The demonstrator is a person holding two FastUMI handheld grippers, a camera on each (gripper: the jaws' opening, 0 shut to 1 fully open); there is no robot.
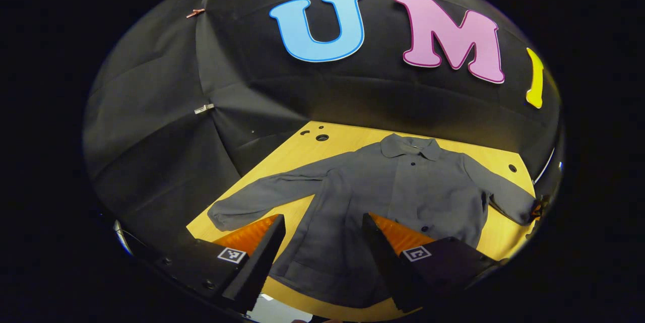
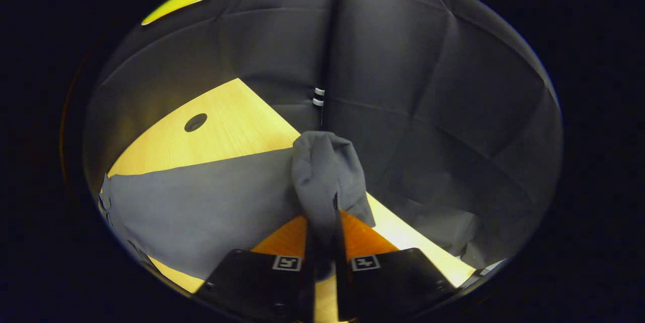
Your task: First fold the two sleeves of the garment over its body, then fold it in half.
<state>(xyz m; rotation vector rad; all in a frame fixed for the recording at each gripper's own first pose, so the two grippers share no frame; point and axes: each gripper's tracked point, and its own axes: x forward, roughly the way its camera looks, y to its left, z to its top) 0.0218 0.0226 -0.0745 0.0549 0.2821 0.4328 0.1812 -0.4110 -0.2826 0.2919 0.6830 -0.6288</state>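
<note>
Right now the jacket lay flat, front up, on the wooden tabletop, collar toward the back wall, both sleeves spread out to the sides. The right tool was clamped on the cuff end of one sleeve, both fingers pressing the cloth, w/ the bunched cuff standing up above the tips and the rest of that sleeve running off toward the body. The left tool hung above the lower hem, fingers wide apart, holding nothing; the other sleeve lay untouched, stretched out on the wood.

So step in hand looked like sleeve no. 1, barely begun. To do it well, I reckoned: lift the cuff just enough to clear the tabletop, then carry it across in a low arc so the sleeve creased at the shoulder seam, not mid-arm. Lay it straight across the chest, approx. level, before letting go. The free tool could've pinned the body near the shoulder to stop the whole thing sliding. Too high a lift would've dragged the body askew.
</note>
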